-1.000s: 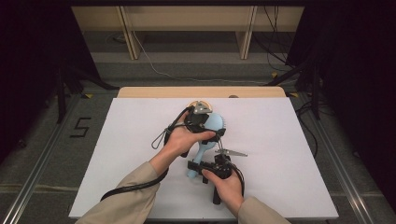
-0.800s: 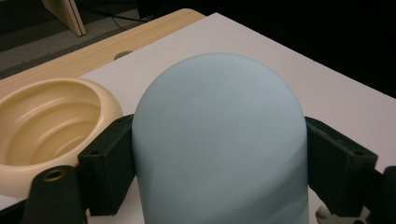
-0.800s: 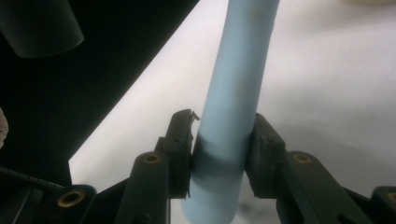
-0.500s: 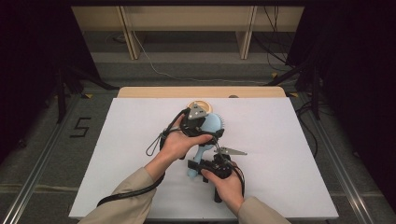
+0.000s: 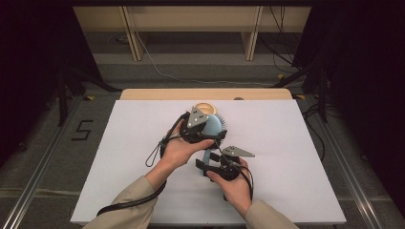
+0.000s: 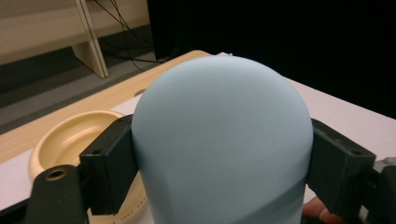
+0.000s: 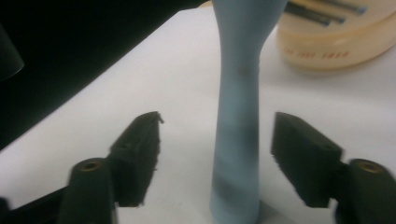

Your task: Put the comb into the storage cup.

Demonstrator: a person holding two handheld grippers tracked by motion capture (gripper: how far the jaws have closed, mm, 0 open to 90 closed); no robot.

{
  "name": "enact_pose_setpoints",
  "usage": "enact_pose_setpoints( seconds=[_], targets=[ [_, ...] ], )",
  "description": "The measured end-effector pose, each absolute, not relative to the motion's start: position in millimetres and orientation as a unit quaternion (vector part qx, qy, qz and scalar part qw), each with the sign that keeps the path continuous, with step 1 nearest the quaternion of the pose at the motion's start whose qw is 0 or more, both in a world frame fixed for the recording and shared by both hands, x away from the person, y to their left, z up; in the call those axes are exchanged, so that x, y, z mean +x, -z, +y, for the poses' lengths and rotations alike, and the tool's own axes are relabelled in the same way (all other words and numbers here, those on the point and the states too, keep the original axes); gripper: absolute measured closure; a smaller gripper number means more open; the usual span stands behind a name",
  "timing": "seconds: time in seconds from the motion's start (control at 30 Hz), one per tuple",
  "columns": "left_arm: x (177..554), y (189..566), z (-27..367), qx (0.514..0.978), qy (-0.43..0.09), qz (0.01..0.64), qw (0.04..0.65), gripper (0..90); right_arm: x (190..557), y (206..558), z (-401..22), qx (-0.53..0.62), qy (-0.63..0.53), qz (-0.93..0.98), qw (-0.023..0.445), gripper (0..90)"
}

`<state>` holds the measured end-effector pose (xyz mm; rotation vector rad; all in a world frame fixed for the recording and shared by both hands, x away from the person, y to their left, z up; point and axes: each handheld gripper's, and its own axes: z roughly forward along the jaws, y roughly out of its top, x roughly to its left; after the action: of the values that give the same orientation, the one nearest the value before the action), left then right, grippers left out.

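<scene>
white worktop under dim light, dark room behind. my left hand-held gripper clamps the rounded head of a pale blue hairbrush at the centre, near a cream dish on the far side. my right hand-held gripper has just been opening; its jaws stand apart either side of the brush handle, not touching it.
</scene>
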<state>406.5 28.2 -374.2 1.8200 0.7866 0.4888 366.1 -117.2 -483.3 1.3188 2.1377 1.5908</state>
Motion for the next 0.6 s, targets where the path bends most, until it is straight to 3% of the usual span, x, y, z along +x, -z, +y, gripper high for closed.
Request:
enact_pose_setpoints(
  seconds=[0.27, 0.6],
  targets=[
    [405, 373, 34, 0.739, -0.235, 0.334, 0.536, 19.4, 366, 476, -121, 0.425, -0.53, 0.72, 0.141, 21.4],
    [408, 378, 45, 0.723, -0.257, 0.352, 0.535, 19.6, 368, 472, -135, 0.404, -0.516, 0.733, 0.185, 17.7]
  ],
)
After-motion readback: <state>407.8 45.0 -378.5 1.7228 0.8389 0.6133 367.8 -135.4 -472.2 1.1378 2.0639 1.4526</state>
